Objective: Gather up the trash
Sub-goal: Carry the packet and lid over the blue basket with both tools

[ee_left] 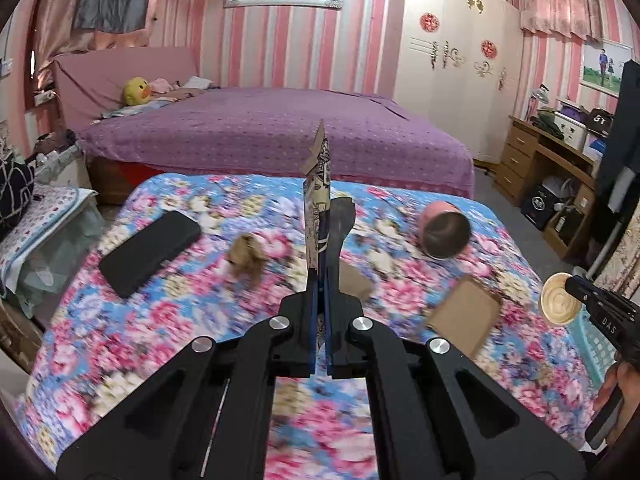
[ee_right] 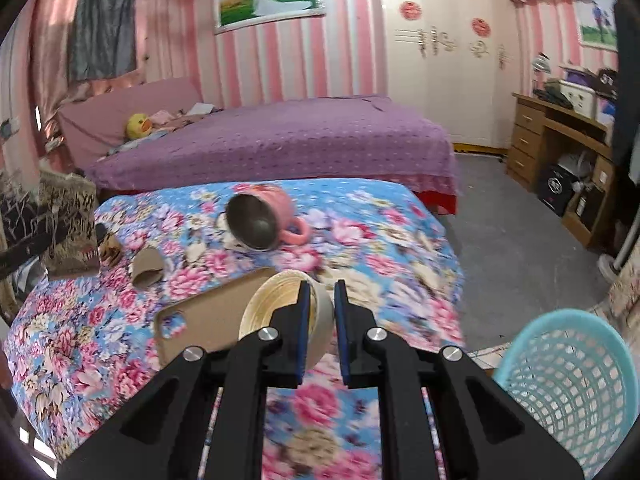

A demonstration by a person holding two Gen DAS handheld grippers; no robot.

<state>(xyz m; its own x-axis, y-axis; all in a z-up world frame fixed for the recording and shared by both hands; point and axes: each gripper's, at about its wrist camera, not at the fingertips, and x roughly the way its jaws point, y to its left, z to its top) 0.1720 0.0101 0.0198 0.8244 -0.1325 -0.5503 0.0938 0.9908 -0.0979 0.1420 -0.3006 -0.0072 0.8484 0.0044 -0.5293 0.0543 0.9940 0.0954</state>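
My left gripper [ee_left: 321, 277] is shut on a flat printed cardboard scrap [ee_left: 319, 200] that stands upright between its fingers, with a torn brown top edge. It hangs above the floral-covered table [ee_left: 120, 340]. My right gripper [ee_right: 322, 287] is shut on the wall of a pale paper cup [ee_right: 276, 312], one finger inside the rim and one outside. The left wrist view shows that cup [ee_left: 558, 300] at the far right, over the table's edge. A light blue mesh basket [ee_right: 568, 384] stands on the floor just right of the right gripper. Crumpled brown paper [ee_left: 246, 258] and cardboard pieces [ee_left: 464, 316] lie on the cloth.
A pink mug [ee_right: 260, 220] lies on its side mid-table. A black phone-like slab [ee_left: 150, 252] lies at the left. A torn cardboard bit [ee_right: 148, 268] and a tan sheet [ee_right: 208, 320] lie near. A purple bed [ee_left: 280, 132] is behind, a wooden desk [ee_right: 560, 140] at the right.
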